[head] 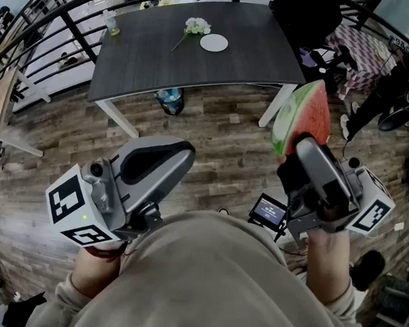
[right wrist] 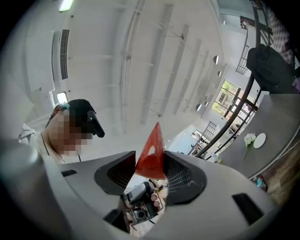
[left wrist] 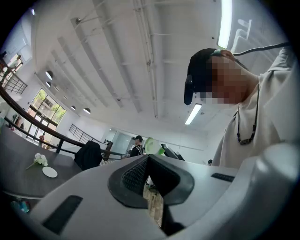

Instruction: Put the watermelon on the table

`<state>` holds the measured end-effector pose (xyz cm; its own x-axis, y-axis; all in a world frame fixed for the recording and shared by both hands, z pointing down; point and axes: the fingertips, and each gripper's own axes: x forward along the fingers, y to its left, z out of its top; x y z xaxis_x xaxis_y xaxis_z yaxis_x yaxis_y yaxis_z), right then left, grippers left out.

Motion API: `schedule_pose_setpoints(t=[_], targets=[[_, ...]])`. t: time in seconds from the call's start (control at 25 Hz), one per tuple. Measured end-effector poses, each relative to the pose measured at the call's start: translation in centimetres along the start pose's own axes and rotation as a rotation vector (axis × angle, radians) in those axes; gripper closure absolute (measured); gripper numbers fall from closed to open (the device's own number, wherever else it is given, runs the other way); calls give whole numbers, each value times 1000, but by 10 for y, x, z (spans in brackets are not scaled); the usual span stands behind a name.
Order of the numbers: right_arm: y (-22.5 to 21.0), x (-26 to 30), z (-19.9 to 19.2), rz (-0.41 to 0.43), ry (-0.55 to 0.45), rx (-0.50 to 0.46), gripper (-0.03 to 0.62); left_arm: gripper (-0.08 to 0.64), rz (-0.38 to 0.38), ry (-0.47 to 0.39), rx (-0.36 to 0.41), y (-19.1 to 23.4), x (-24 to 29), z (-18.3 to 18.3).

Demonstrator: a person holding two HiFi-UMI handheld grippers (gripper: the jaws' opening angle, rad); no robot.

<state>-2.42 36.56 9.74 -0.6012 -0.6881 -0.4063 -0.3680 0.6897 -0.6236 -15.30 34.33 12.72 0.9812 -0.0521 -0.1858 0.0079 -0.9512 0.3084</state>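
Observation:
A watermelon slice (head: 305, 114), red flesh with a green rind, stands upright in my right gripper (head: 299, 142), which is shut on it above the wooden floor, right of the table's near right corner. In the right gripper view the red wedge (right wrist: 151, 152) sticks up between the two pads of the right gripper (right wrist: 150, 165). The dark grey table (head: 164, 59) lies ahead at the top of the head view. My left gripper (head: 184, 152) hovers at the lower left, shut and empty; in the left gripper view the left gripper (left wrist: 147, 158) shows its pads meeting at the tip.
On the table lie a white plate (head: 214, 43), white flowers (head: 196, 27) and a small glass (head: 113, 24). A black jacket (head: 303, 11) hangs at the table's far right. A blue bag (head: 170, 101) sits under the table. A railing runs behind, and a small screen device (head: 268, 213) lies on the floor.

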Motion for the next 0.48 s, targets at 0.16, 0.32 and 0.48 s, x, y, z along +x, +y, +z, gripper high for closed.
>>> schedule_pose_setpoints(t=[0.16,0.32,0.48], targets=[[3,-2,2,-8,-3,-15,390,554,-14,-2,-6,-6,1,-2],[3,-9,0,-32,8,-12,390,554,-18,5,-15,-12,3,-6],[6,-18,-4,-30,-13,15,390,554,-36,18,-29,-17,4,-16]])
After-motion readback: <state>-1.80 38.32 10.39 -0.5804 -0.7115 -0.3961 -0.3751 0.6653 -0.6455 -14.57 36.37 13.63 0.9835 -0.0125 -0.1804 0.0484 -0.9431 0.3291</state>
